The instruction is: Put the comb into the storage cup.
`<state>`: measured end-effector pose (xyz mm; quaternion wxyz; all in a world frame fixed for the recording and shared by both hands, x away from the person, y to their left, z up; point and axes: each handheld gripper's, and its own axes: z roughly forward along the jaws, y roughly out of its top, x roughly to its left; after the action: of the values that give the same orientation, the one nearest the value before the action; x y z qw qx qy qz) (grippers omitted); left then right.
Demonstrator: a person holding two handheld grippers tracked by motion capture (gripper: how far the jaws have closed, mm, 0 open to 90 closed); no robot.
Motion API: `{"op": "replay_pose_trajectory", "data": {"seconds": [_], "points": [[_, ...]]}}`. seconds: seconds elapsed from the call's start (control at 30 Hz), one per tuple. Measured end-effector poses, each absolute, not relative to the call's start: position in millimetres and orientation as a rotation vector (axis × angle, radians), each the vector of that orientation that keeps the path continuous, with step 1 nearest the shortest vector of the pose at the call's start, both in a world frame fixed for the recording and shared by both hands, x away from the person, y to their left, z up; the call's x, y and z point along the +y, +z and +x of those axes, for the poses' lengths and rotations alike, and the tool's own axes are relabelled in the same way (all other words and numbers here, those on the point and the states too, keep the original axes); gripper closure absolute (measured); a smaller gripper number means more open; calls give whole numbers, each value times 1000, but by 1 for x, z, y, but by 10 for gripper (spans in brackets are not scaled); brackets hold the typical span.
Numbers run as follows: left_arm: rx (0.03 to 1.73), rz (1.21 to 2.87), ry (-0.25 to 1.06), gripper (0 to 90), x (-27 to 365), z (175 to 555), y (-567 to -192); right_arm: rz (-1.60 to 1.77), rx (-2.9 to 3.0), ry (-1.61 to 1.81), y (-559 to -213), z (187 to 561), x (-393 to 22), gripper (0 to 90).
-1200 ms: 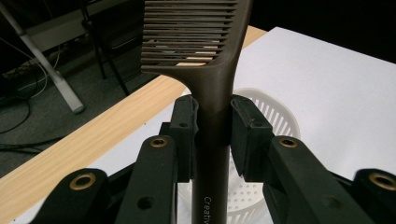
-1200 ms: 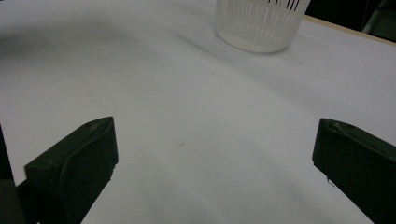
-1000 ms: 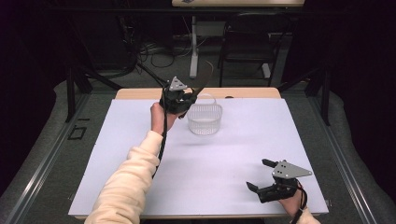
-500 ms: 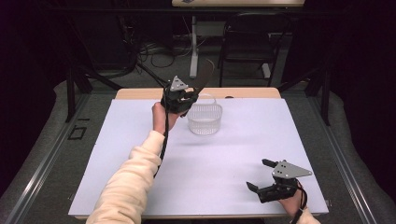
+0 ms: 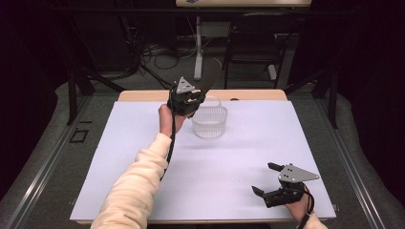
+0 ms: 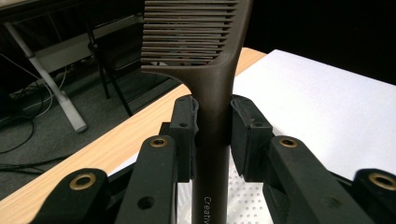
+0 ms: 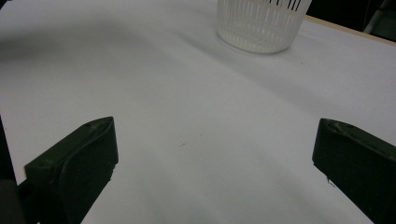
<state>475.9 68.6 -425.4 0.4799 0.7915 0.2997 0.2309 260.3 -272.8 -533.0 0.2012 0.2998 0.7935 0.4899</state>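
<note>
The comb (image 6: 212,93), its handle printed "Creativ…", sits clamped between the left gripper's (image 6: 212,128) fingers, while the right gripper's (image 7: 210,154) fingers gape wide, holding nothing.

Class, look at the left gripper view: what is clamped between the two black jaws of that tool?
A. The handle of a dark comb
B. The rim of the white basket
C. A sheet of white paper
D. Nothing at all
A. The left tool has its jaws pressed on either side of the dark comb's handle, its teeth rising above them; the white basket stands on the table below.
</note>
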Motion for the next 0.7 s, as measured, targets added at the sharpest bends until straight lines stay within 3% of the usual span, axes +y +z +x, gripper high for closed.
{"op": "replay_pose_trajectory", "data": {"seconds": [0.7], "points": [[736,1854,589,720,62,479,-432,835,2217,1370,-533,260,-273,0]]}}
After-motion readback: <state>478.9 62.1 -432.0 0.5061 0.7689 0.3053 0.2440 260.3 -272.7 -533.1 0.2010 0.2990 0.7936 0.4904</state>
